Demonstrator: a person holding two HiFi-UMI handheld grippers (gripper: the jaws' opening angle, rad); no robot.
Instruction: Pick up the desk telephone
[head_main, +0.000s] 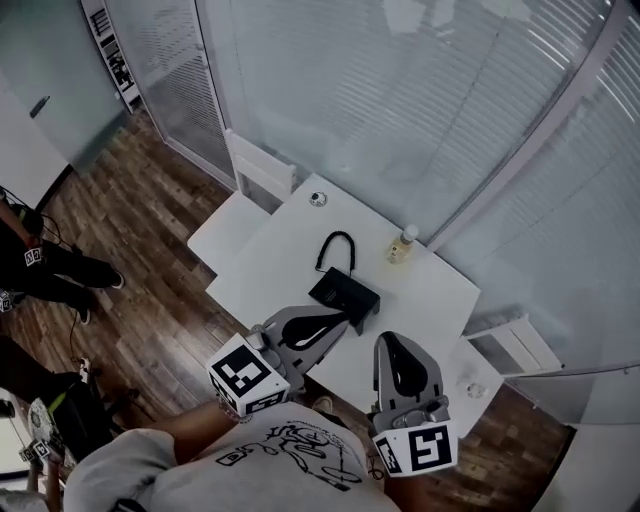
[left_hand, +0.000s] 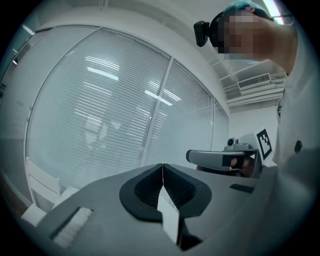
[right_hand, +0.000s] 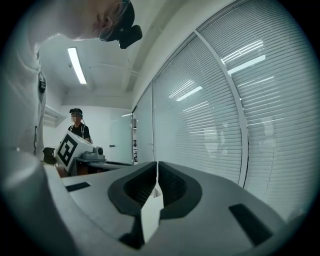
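The desk telephone (head_main: 345, 294) is lying near the middle of the white table (head_main: 285, 245), at the centre of the head view. It is showing as a dark, matt, boxy slab with its long axis running from upper left to lower right. Its black cord (head_main: 335, 245) is looping away toward the top of the frame. The left gripper (head_main: 336, 322) is sitting just below the phone's near edge, with its tip almost meeting the phone in the picture; contact cannot be confirmed. The right gripper (head_main: 393, 345) is lying lower right of the phone and clearly farther off, so the left is judged the nearer. Both are pointing up-frame toward the phone. In the left gripper view the jaws (left_hand: 162, 167) are pressing together with nothing between them. The right gripper view is showing the same (right_hand: 157, 166), ribbed dark pads meeting on a thin seam. Neither gripper view is taking in the phone, only pale slatted blinds. A small pale bottle (head_main: 402, 244) is standing upper right of the phone, well apart from it.
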